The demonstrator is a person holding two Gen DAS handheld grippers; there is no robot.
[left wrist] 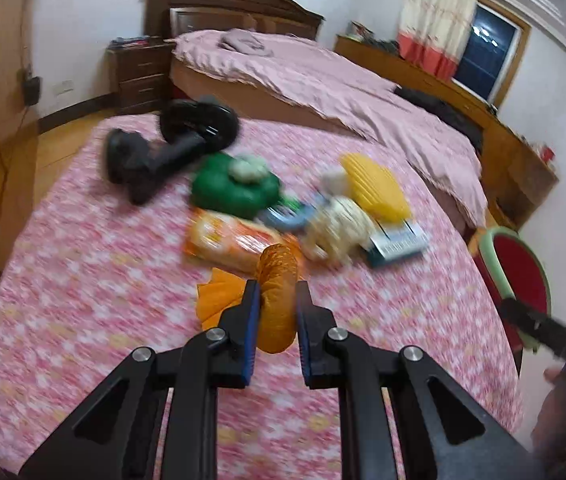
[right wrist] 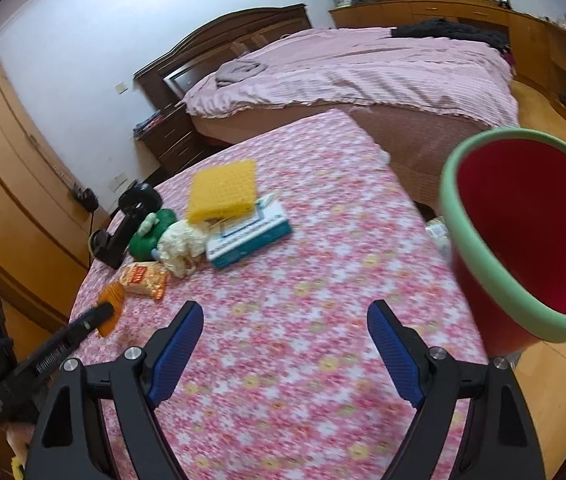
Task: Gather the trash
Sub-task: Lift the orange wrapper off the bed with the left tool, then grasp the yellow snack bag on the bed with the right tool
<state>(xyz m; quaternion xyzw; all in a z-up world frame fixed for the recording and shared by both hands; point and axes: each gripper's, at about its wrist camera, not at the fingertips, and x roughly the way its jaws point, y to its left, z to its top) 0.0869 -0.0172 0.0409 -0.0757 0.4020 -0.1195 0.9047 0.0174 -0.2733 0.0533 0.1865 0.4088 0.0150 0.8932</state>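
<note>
One orange wrapper [left wrist: 277,300] is pinched in the closed left gripper [left wrist: 277,312]; crumpled and loosely held, it may slip before reaching the red bin [right wrist: 523,232]. The right gripper [right wrist: 285,344] is wide open and empty above the tabletop [right wrist: 323,280].

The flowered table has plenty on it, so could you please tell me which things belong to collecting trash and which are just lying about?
Job:
- left gripper
- orange wrapper in its grip
- snack packet
- red bin
- open right gripper

Lying about:
- black phone mount
- yellow sponge
- teal box
</note>
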